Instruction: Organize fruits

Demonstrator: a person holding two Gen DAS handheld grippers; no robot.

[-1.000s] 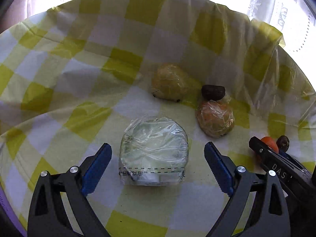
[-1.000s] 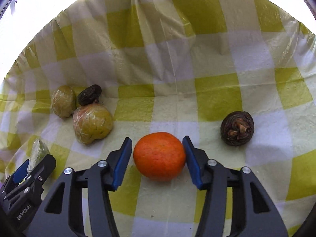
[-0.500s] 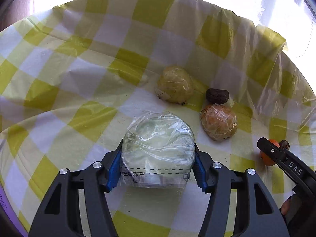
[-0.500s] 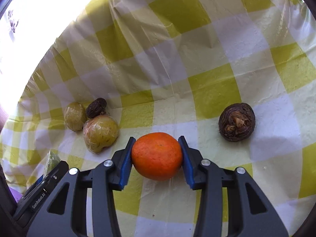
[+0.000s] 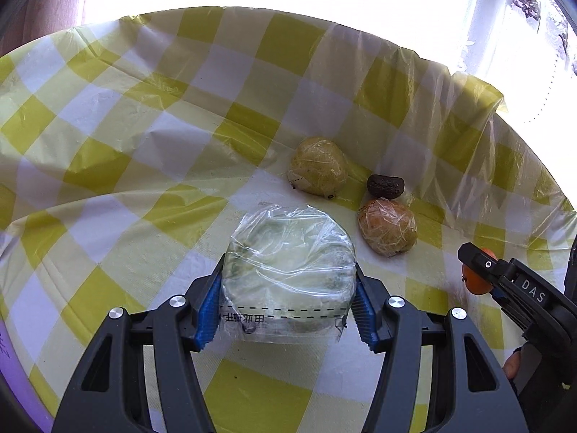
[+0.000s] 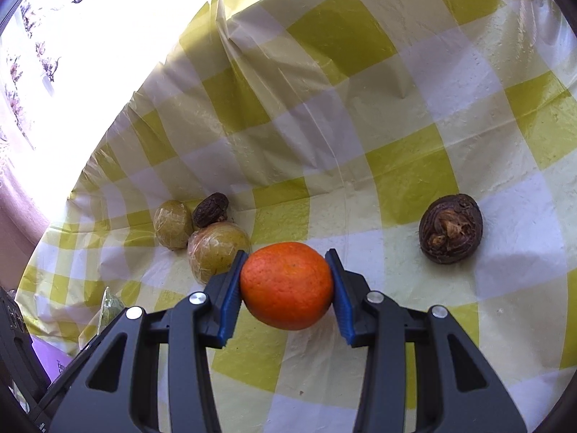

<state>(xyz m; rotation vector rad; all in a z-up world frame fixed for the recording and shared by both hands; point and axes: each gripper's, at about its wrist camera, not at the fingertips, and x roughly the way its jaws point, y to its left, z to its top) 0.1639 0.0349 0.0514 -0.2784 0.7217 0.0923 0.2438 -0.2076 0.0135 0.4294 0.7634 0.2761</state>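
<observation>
While the left tongs [image 5: 286,310] are clamping the wrapped green fruit [image 5: 288,270], the right tongs [image 6: 286,288] are clenching the orange [image 6: 286,285] for sorting.

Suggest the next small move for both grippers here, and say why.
Probably lift both straight up a little. The left gripper is shut on the wrapped pale fruit, and the right gripper is shut on the orange, pads pressing both sides. Both fruits look barely clear of the checked cloth, so more height before carrying them avoids dragging it.
</observation>
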